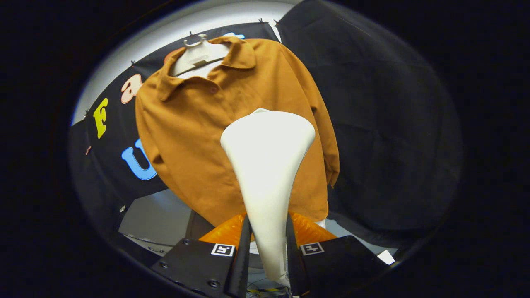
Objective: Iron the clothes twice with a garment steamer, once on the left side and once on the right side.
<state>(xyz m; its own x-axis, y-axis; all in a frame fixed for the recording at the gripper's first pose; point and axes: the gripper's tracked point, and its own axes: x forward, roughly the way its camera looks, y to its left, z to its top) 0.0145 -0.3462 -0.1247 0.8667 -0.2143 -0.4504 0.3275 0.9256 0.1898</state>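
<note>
So you've got one gripper, one garment steamer, one shirt and one hanger in play. Your gripper's two fingers are closed in tight on the white steamer's narrow handle, one pressing each side, so it's properly clamped. The steamer's wide head flares out just ahead of the fingers, in front of the shirt's lower middle. Beyond it, the brown collared shirt hangs on the white hanger against the booth wall.

Your gripper fingers clamp the steamer between them — ahead, its head fronts the shirt on a hanger.
</note>
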